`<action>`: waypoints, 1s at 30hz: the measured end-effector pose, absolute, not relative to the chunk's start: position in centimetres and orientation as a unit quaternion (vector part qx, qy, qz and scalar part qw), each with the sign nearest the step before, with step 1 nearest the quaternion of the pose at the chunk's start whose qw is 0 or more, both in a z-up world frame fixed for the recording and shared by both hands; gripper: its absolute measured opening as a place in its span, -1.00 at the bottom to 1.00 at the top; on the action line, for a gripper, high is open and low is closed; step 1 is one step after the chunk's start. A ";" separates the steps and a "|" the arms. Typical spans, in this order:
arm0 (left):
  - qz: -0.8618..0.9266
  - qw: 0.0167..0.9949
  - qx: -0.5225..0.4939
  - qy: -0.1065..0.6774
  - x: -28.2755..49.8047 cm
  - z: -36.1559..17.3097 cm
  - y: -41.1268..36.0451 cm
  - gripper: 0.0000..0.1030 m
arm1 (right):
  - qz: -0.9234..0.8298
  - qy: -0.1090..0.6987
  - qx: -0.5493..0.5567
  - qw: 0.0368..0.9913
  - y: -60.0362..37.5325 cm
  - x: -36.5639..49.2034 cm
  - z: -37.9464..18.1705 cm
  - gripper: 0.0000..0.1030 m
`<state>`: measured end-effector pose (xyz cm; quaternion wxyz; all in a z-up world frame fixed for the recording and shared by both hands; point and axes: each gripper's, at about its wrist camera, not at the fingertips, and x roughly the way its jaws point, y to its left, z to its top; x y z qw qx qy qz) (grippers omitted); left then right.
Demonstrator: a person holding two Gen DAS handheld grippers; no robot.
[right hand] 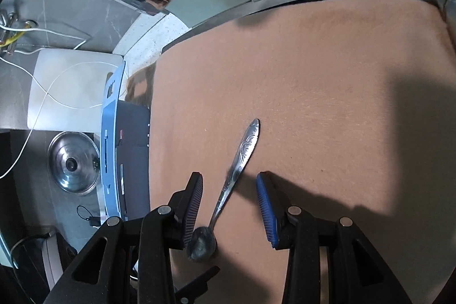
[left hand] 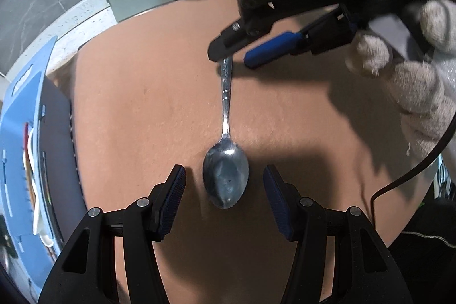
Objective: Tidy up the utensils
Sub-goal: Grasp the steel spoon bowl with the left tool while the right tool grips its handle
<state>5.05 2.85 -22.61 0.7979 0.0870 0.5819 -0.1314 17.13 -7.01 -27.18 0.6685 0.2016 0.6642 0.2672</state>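
**Both grippers straddle a lone spoon on the mat**

A wide tan mat (left hand: 142,93) covers the work surface, and a blue utensil rack (left hand: 17,133) stands at its left edge with a few pieces already slotted in. A single metal spoon (left hand: 226,158) lies flat near the middle of the mat, well apart from the rack.

The left gripper (left hand: 225,184) hangs over the bowl with its jaws released, pads clear on either side. The right gripper (right hand: 229,201) sits over the handle, jaws likewise parted and holding nothing.

In the left wrist view the spoon's long axis runs straight away from the camera, bowl nearest, handle tip under the right gripper.

The grasp would likely go best on the narrow handle, with the pads closing squarely across it, since the rounded bowl could slip.
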 end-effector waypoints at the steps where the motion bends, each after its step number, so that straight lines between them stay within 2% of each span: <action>1: -0.131 0.796 0.088 0.584 5.1 -22.8 2.9 0.09 | 0.266 0.664 0.199 0.670 -6.9 17.2 -27.1 -0.30; 11: -0.125 0.795 0.086 0.587 6.4 -23.6 3.1 0.10 | 0.252 0.672 0.190 0.670 -6.1 17.8 -27.1 -0.33; 20: -0.124 0.802 0.070 0.581 8.7 -23.4 2.3 0.09 | 0.235 0.682 0.192 0.665 -6.3 18.2 -27.5 -0.57; 24: -0.134 0.802 0.082 0.576 9.0 -23.5 1.8 -0.05 | 0.231 0.683 0.182 0.669 -6.1 18.2 -27.4 -0.61; 28: -0.149 0.802 0.090 0.572 8.8 -23.2 1.1 -0.45 | 0.227 0.681 0.159 0.678 -5.5 18.1 -27.1 -0.64; 30: -0.152 0.803 0.095 0.569 8.6 -23.1 0.9 -0.56 | 0.224 0.680 0.153 0.681 -5.6 18.1 -27.1 -0.78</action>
